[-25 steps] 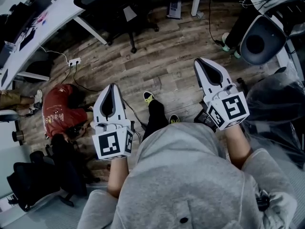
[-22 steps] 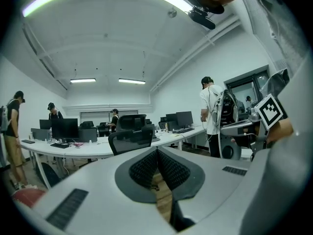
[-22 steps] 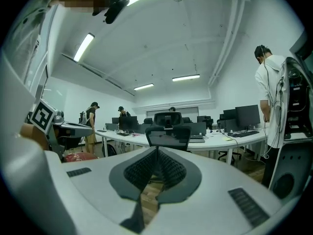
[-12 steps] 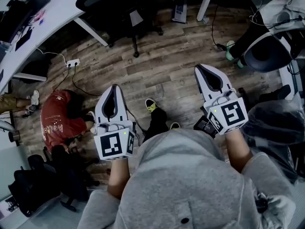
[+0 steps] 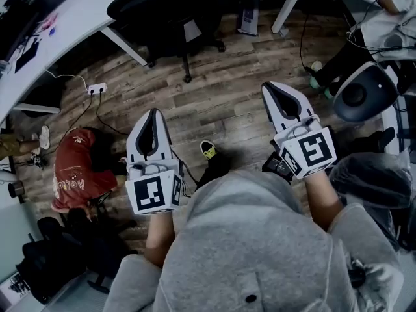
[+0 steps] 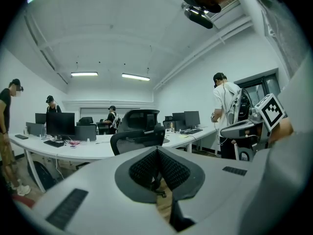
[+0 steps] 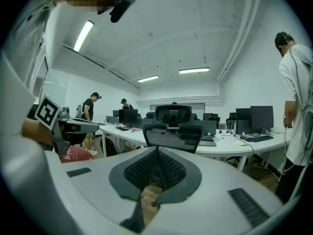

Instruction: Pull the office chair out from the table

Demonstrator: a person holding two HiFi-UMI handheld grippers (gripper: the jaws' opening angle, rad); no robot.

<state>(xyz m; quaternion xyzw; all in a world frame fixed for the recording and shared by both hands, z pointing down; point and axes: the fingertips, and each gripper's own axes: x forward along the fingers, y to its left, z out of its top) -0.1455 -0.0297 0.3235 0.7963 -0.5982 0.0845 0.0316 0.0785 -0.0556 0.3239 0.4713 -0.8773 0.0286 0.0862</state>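
Note:
The black office chair point(image 5: 162, 8) stands tucked under the curved white table point(image 5: 78, 18) at the top of the head view. My left gripper point(image 5: 154, 113) and right gripper point(image 5: 270, 87) hover side by side over the wooden floor, both pointing at the chair and well short of it. Each is shut, with nothing between its fingers. In the left gripper view the chair point(image 6: 139, 129) shows beyond the closed left gripper point(image 6: 157, 152). In the right gripper view the chair's mesh back and headrest point(image 7: 172, 126) stand straight ahead of the closed right gripper point(image 7: 157, 152).
A red bag point(image 5: 75, 168) and a black backpack point(image 5: 45, 252) lie on the floor at left, near a power strip point(image 5: 96, 88) with cables. Another chair point(image 5: 357, 93) stands at right. A person in white point(image 7: 296, 97) stands by the table's right end; others stand farther back.
Both grippers have moved forward together over the floor toward the chair, which now shows lower and larger in the head view. Both stayed shut.

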